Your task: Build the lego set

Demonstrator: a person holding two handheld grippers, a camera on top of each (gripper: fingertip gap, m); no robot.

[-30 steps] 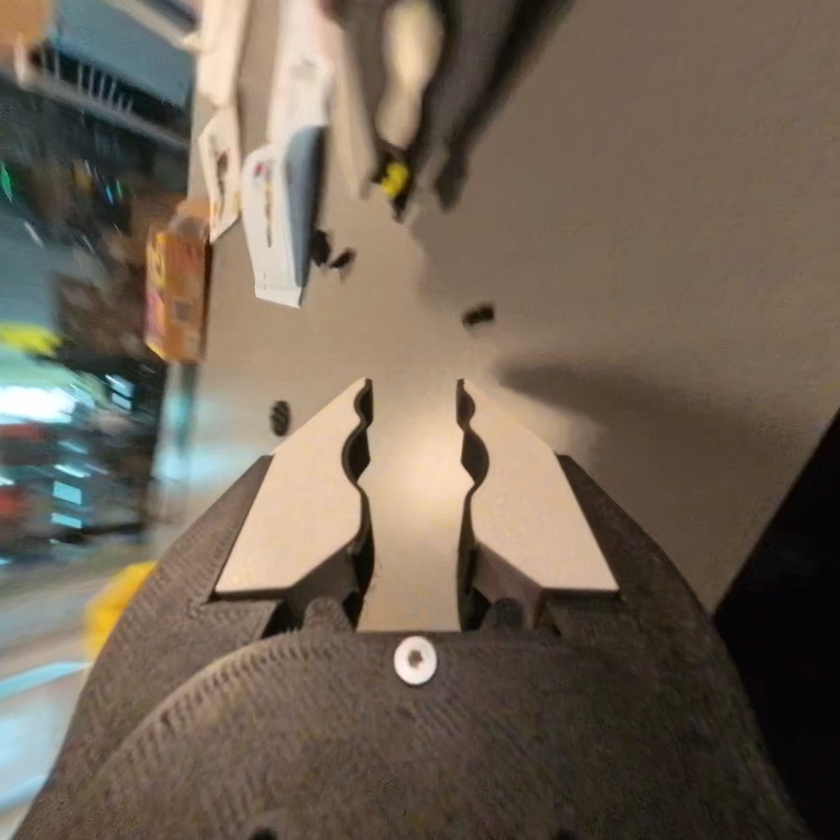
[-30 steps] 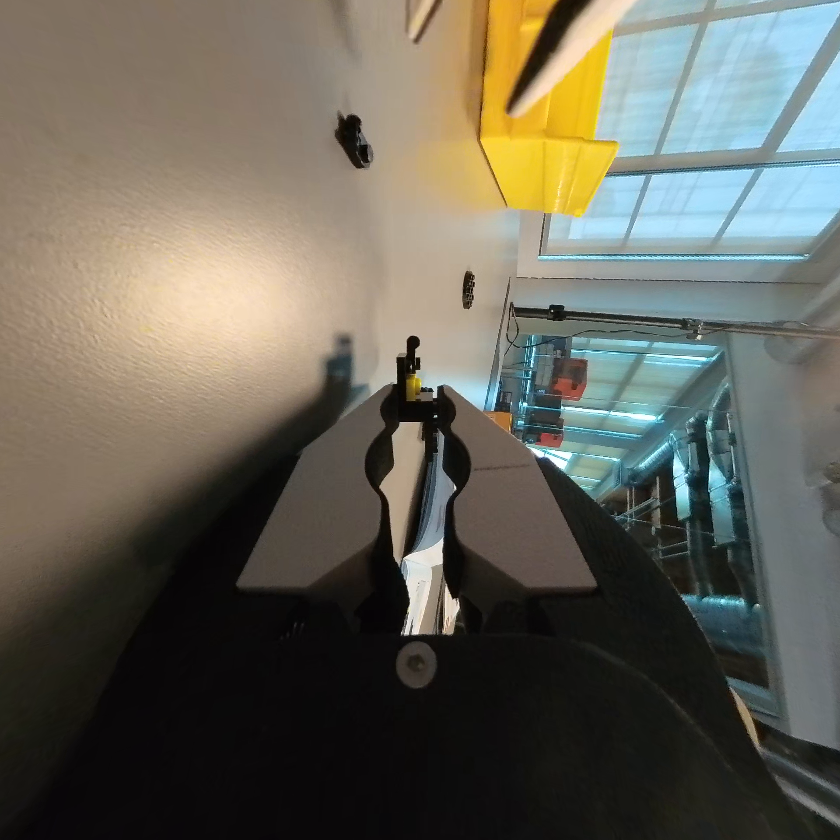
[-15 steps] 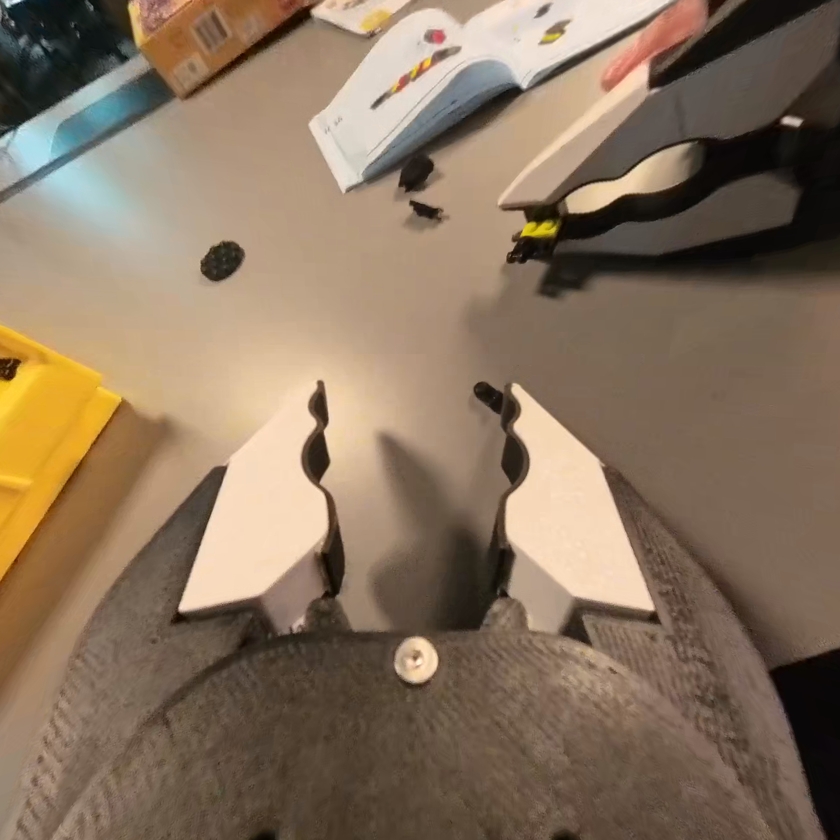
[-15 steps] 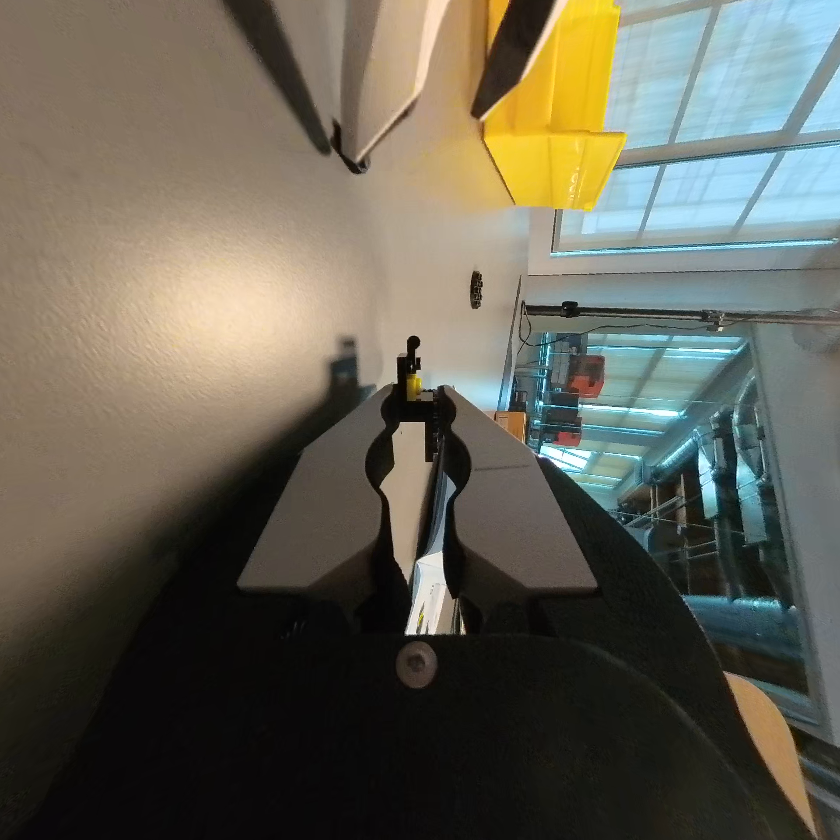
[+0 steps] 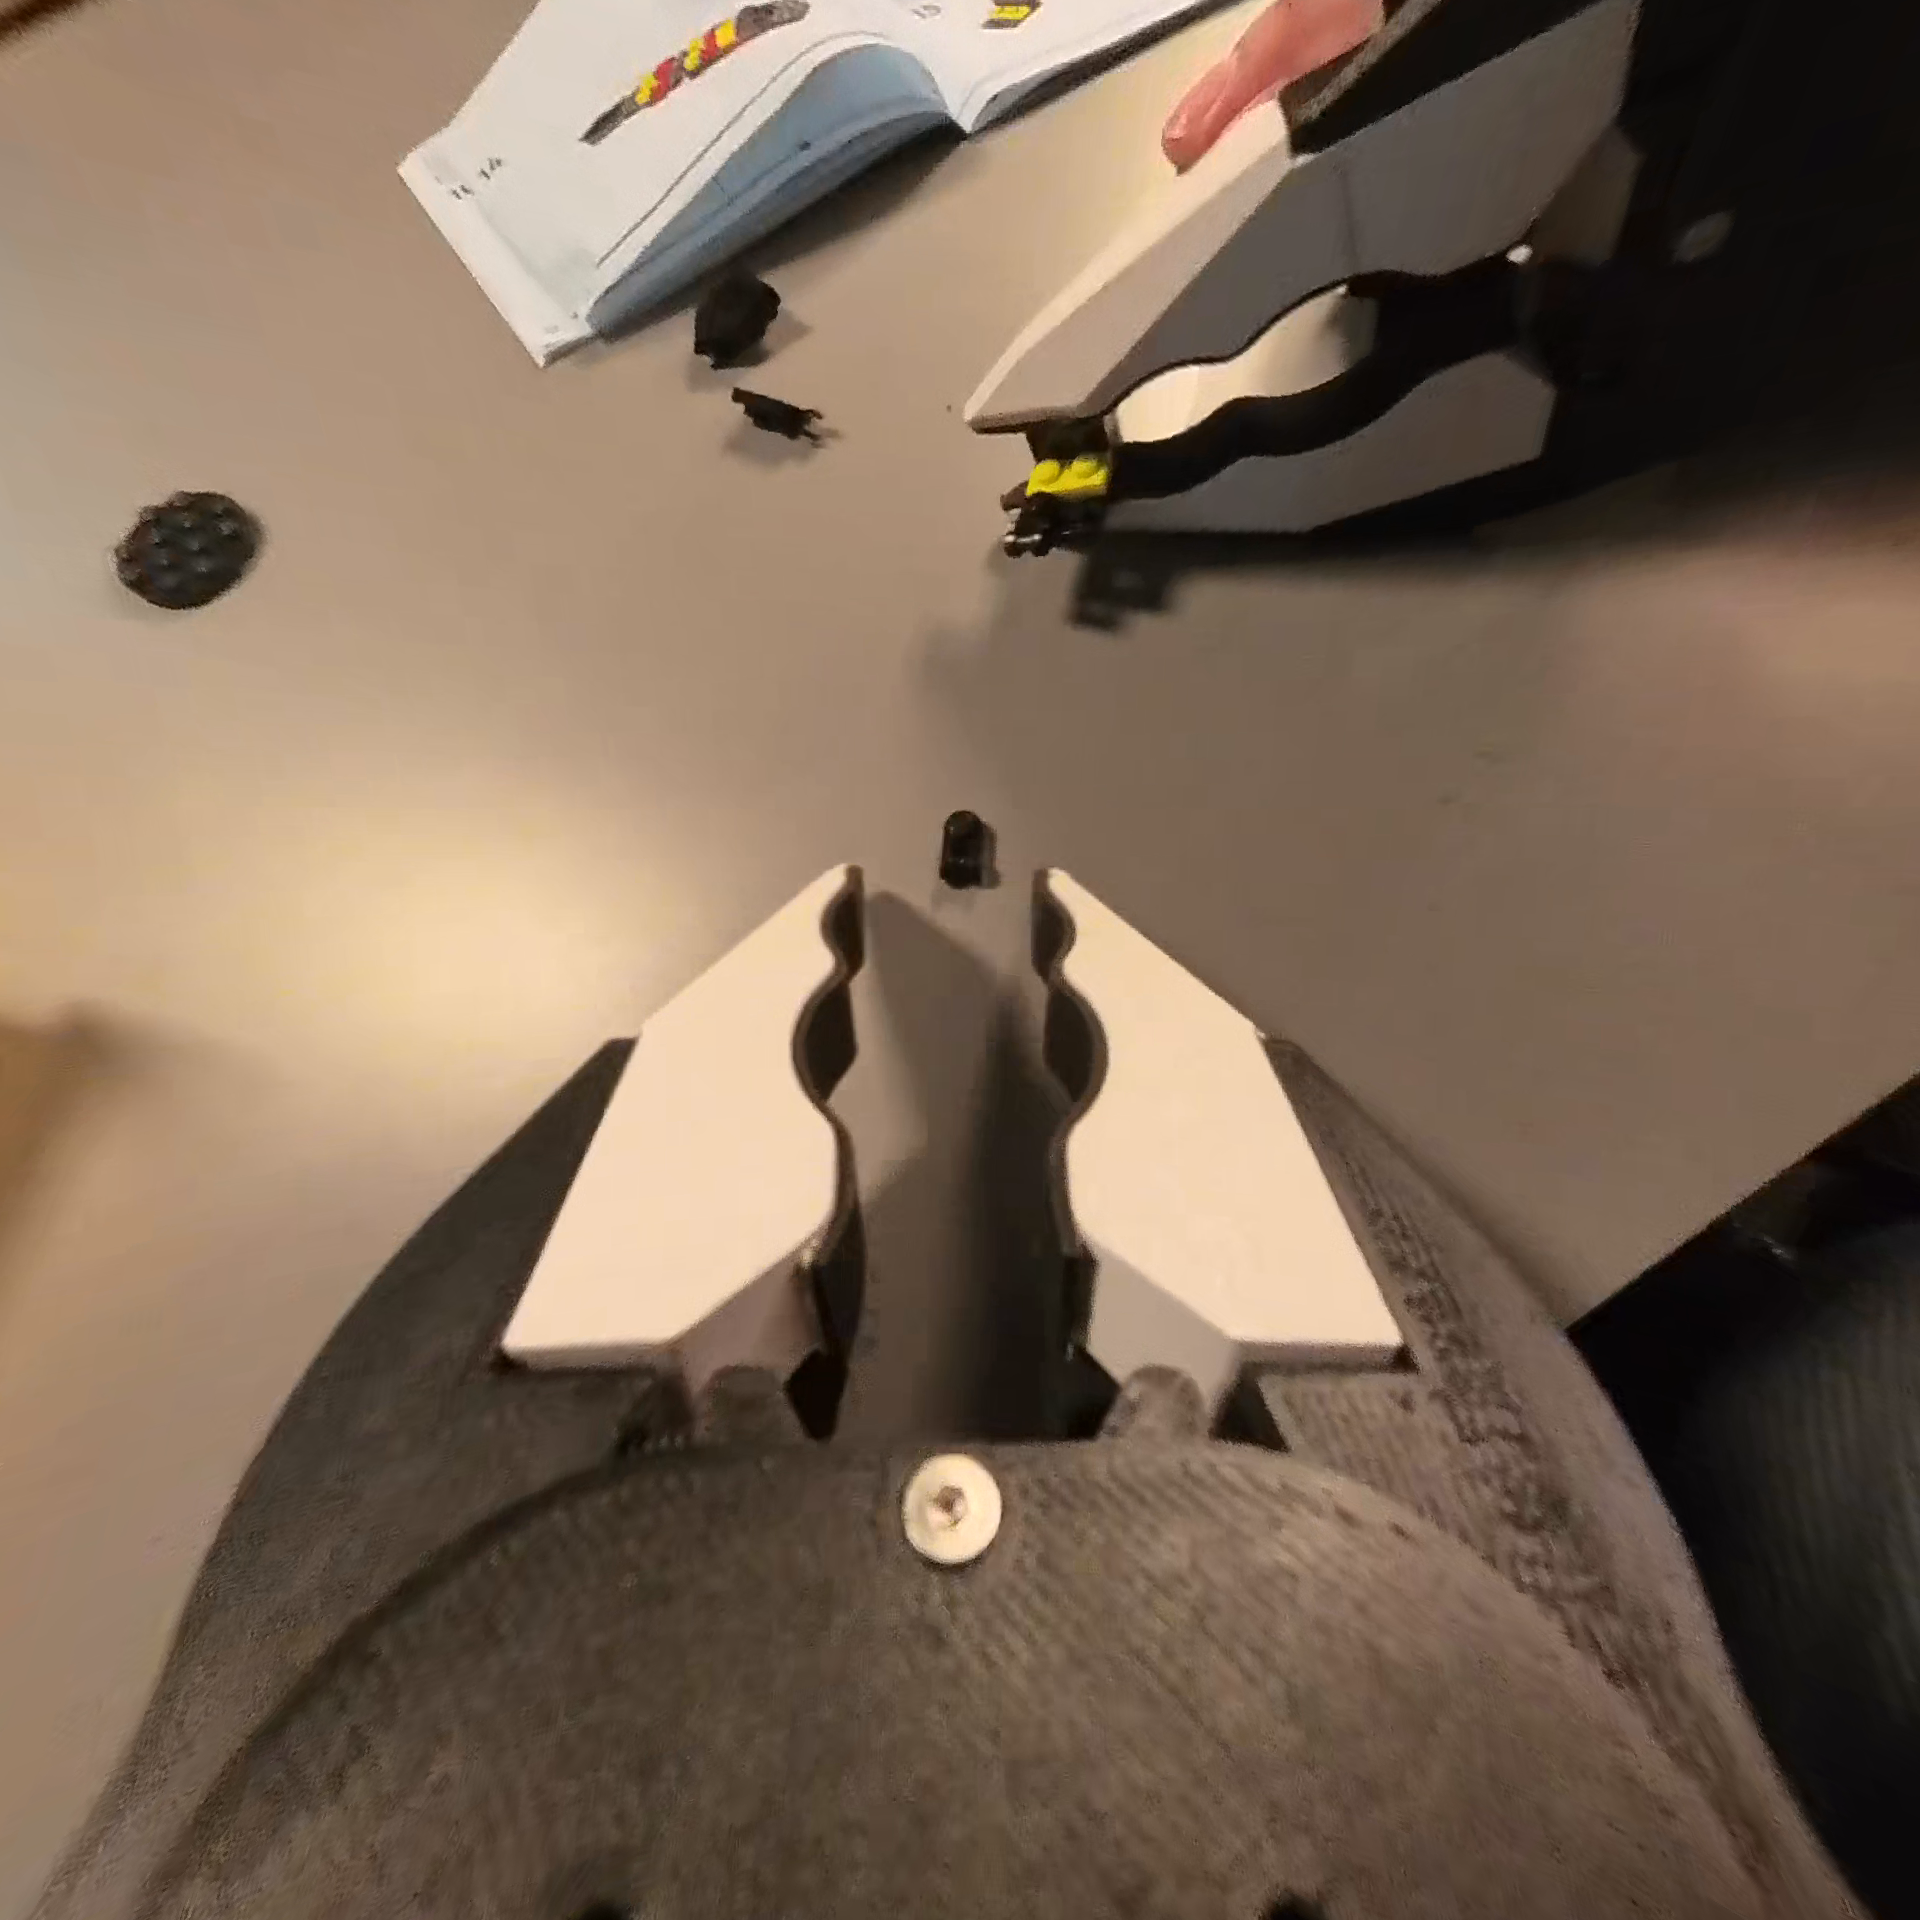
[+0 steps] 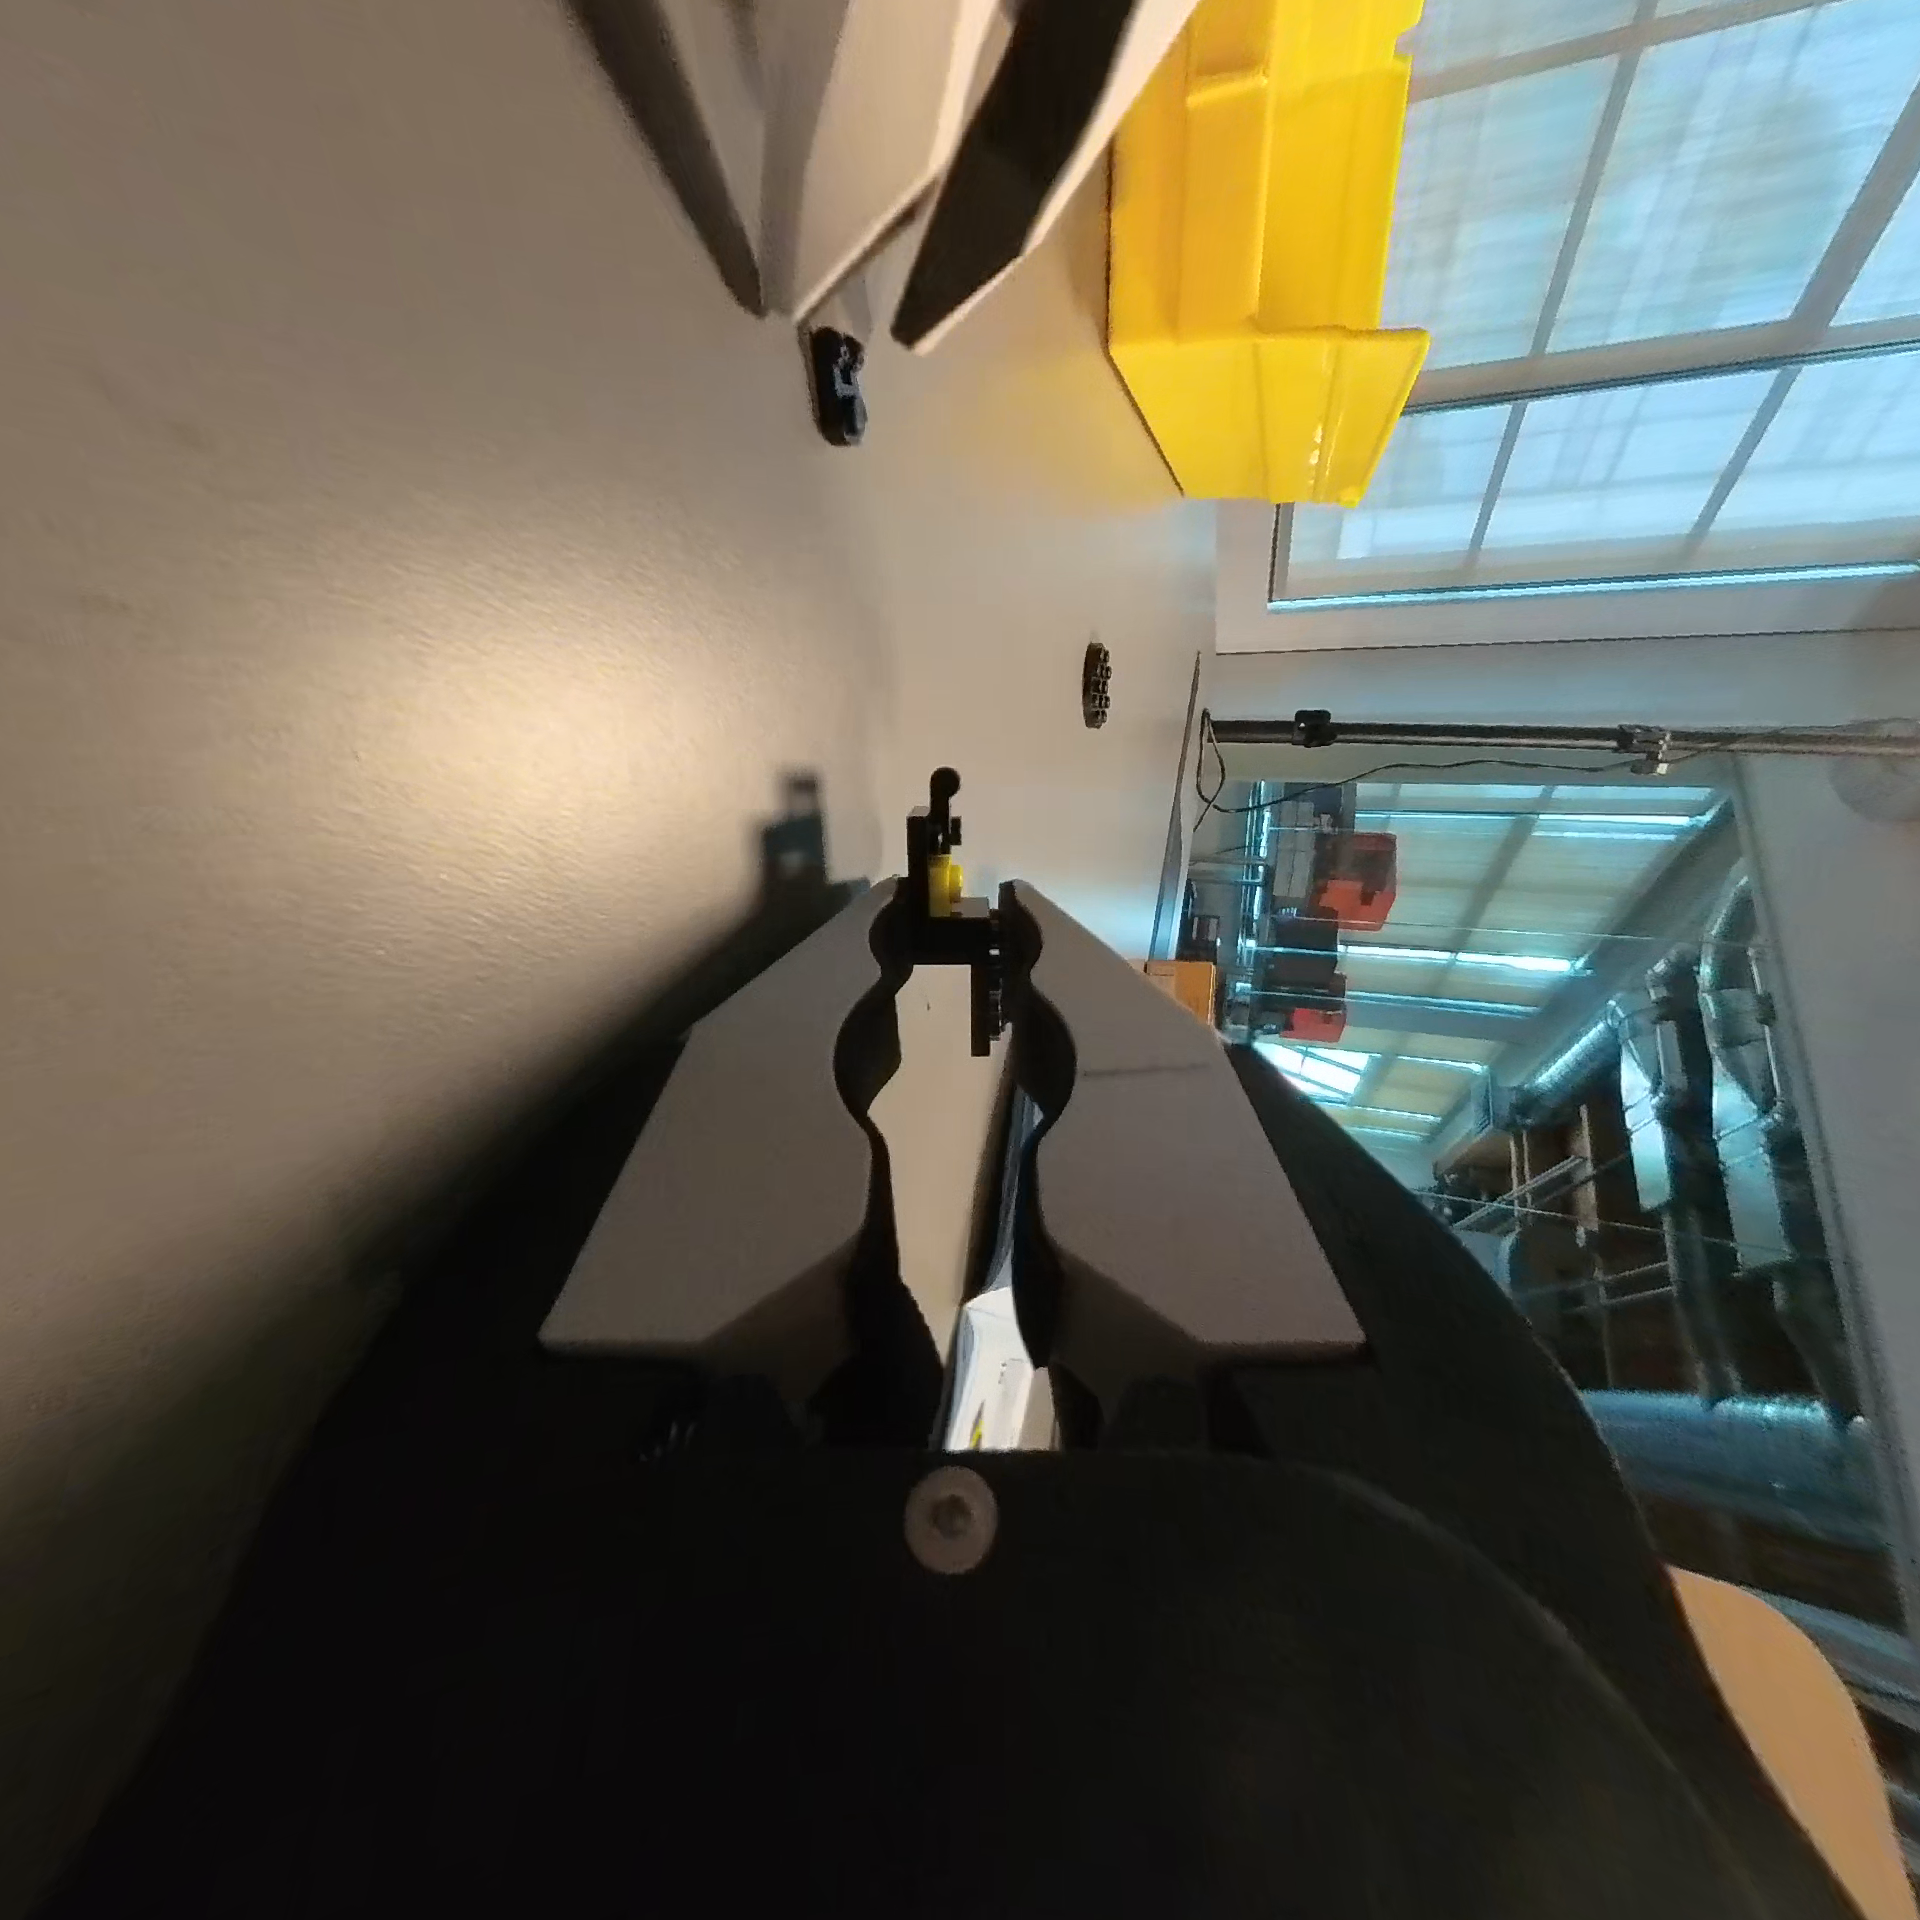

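**Lining Up on the Loose Black Piece**

My left gripper (image 5: 945, 883) hung with jaws apart just short of 1 small black piece (image 5: 966, 847), centred for pinching. My right gripper (image 6: 951, 914) clamped the black-and-yellow assembly (image 6: 951, 904) above the table (image 5: 520, 727), clear room between them; the instruction booklet (image 5: 748, 135) lay far off.

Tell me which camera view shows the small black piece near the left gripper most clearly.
The left wrist view: the small black piece lies on the table just ahead of the open left gripper, unobstructed. The right wrist view shows it sideways beneath that gripper's fingers.
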